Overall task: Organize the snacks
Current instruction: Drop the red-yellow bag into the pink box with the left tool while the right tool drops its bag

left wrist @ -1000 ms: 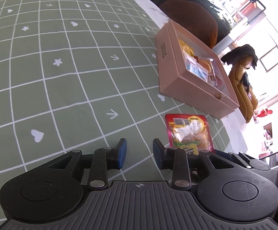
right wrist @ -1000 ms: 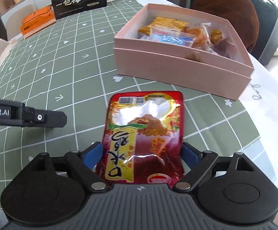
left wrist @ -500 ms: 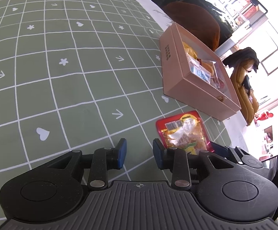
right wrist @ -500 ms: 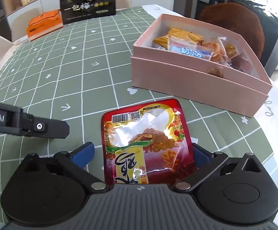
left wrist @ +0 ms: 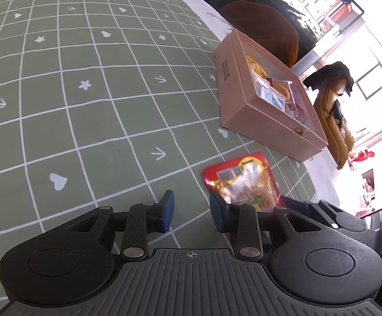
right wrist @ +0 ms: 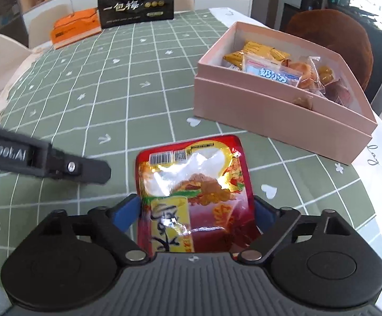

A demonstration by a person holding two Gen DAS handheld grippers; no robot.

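Packet [right wrist: 193, 197] lies flat on the green cloth [right wrist: 127, 105], just short of the pink box [right wrist: 283, 123]; right gripper [right wrist: 196, 214] straddles it, its jaws just closing in from their widest, pads now against both edges; a grip looks begun, lift into the box next; left gripper [left wrist: 191, 209] hangs part-spread, empty.

Glossy foil snack packet [right wrist: 193, 192]; matt, seemingly cardboard pink box [right wrist: 277, 123].
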